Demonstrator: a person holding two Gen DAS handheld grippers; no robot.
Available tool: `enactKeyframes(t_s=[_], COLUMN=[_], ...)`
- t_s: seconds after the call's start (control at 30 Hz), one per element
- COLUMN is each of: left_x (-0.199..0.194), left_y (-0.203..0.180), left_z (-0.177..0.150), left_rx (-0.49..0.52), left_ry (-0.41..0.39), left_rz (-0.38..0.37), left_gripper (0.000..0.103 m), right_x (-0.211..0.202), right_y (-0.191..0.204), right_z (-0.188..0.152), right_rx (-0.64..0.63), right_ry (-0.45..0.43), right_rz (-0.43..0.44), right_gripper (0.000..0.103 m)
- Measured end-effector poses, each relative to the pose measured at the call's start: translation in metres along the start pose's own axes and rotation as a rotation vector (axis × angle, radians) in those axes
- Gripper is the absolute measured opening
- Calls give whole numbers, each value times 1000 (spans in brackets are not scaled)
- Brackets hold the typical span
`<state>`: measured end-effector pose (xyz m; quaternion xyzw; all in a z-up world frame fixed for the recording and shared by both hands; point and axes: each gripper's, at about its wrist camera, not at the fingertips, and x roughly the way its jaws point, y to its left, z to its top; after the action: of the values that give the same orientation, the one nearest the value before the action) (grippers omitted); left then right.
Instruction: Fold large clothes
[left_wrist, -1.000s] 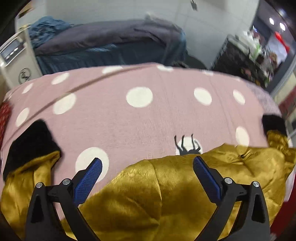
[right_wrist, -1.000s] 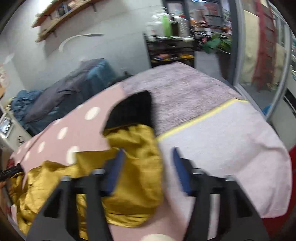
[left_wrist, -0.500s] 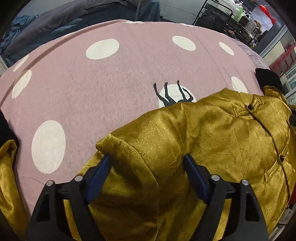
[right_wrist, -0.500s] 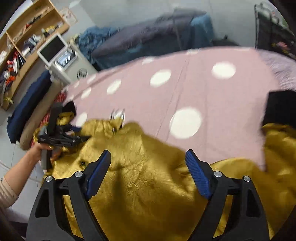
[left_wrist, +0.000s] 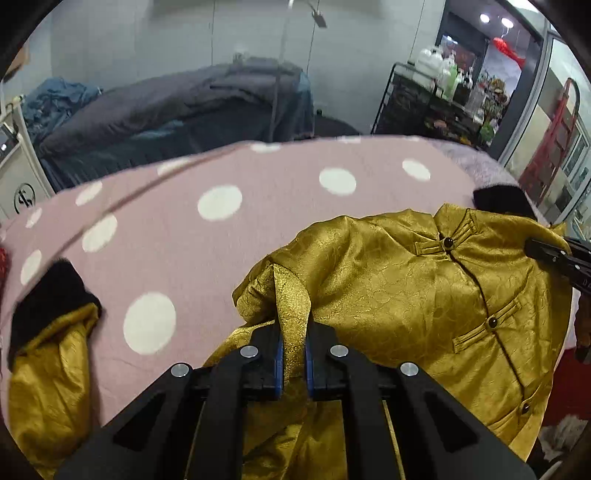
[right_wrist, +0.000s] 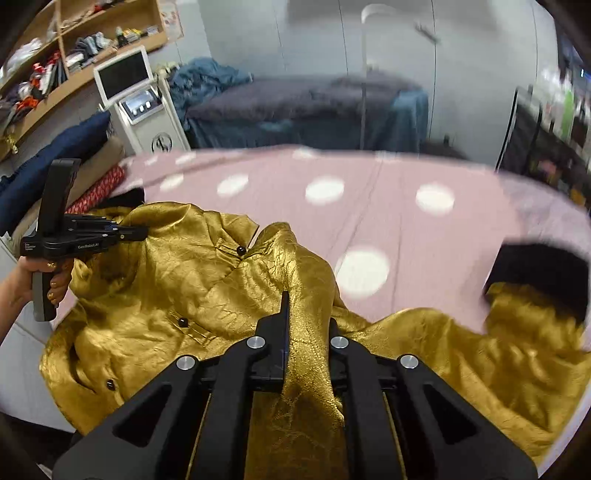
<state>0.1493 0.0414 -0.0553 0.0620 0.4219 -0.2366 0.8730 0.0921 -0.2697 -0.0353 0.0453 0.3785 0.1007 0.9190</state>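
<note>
Jaws of both the left gripper and the right gripper have just closed, each now pinching a ridge of the gold jacket sprawled low on the dotted bed, so lifting probably follows.

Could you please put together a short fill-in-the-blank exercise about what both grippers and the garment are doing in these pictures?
1. The left gripper is shut on a fold of the ____ jacket.
2. The right gripper is ____ on the same jacket.
3. The jacket lies on a pink bedspread with white ____.
4. The jacket's sleeve cuffs are ____ in colour.

Missing words: gold; shut; dots; black
</note>
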Motion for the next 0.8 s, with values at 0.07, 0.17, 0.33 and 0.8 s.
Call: enactKeyframes(t_s=[0.07,0.17,0.33,0.8], left_x=[-24,-56,-42,-2], left_y=[1,8,21,52], left_z=[25,68,117,-31], left_rx=[-28,-80,-171,-345], left_ry=[-101,-250,-335,-15], left_rz=[10,30,178,129], left_gripper=[7,7,80,96], right_x=[-21,-46,-21,34], right_y=[6,8,-33,-12], right_z=[27,68,129,-37], right_rx=[-46,-67,121,236], right_ry=[-103,-266,-360,-9], right_rz=[-39,-96,-127,-99], right_gripper=[5,5,84,96])
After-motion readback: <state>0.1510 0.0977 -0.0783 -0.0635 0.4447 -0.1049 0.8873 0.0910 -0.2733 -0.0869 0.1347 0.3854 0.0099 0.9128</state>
